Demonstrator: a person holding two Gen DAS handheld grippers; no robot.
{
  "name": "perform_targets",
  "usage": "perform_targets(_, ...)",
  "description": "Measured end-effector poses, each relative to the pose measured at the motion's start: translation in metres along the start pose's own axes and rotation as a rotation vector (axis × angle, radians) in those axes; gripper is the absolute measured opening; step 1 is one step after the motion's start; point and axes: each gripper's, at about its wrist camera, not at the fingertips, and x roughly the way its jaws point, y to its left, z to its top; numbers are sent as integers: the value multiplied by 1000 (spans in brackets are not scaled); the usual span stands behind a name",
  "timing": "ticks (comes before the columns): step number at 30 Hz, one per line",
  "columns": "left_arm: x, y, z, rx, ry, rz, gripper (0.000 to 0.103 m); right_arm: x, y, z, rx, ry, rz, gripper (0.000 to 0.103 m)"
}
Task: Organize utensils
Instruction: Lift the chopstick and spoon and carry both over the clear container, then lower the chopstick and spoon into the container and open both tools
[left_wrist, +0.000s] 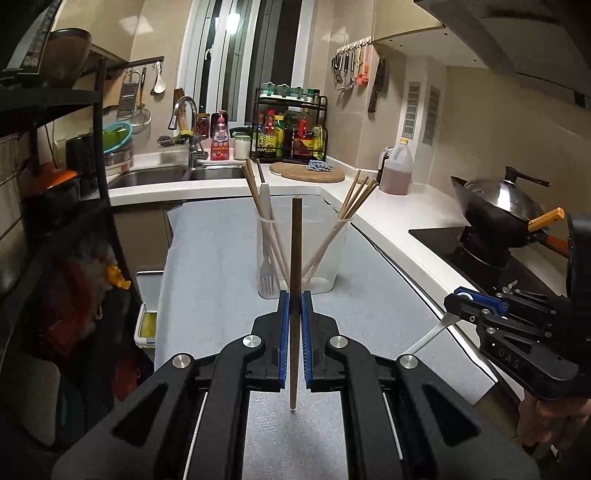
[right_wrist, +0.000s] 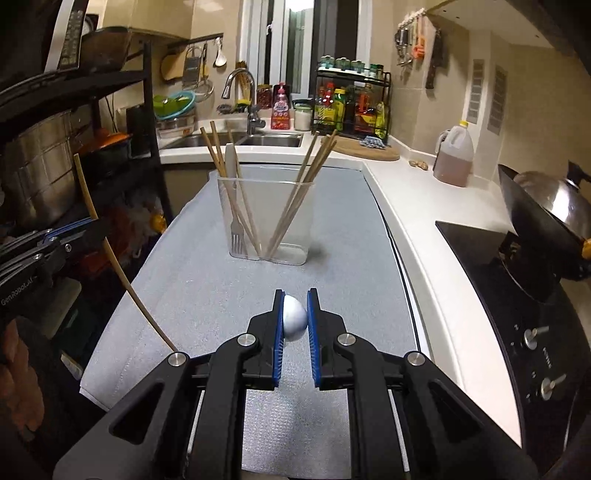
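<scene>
A clear plastic utensil holder (left_wrist: 301, 254) (right_wrist: 267, 218) stands on the grey mat. It holds several wooden chopsticks and a white-handled fork (right_wrist: 234, 218) on its left side, and more chopsticks on its right. My left gripper (left_wrist: 294, 301) is shut on a single wooden chopstick (left_wrist: 295, 280), held upright in front of the holder; the same chopstick shows at the left of the right wrist view (right_wrist: 107, 243). My right gripper (right_wrist: 294, 297) is shut on a white spoon (right_wrist: 294, 318); its handle shows in the left wrist view (left_wrist: 430, 334).
The grey mat (right_wrist: 207, 295) covers the counter. A wok with a lid (left_wrist: 506, 206) sits on the black stove at right. An oil jug (right_wrist: 453, 155), a wooden board (left_wrist: 306, 173), a spice rack and the sink (left_wrist: 177, 175) are at the back. A black shelf stands at left.
</scene>
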Motion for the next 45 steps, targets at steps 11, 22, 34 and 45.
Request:
perform_targets(11, 13, 14, 26, -25, 64, -19, 6, 6, 8, 42, -87, 48, 22, 12)
perform_targets(22, 32, 23, 94, 4, 75, -37, 6, 3, 3, 117, -131, 11, 65, 12)
perform_targets(34, 59, 14, 207, 16, -82, -83, 6, 20, 0, 220, -160, -130, 36, 12)
perform_targets(45, 171, 16, 169, 10, 56, -86, 6, 127, 5, 196, -174, -39, 65, 12)
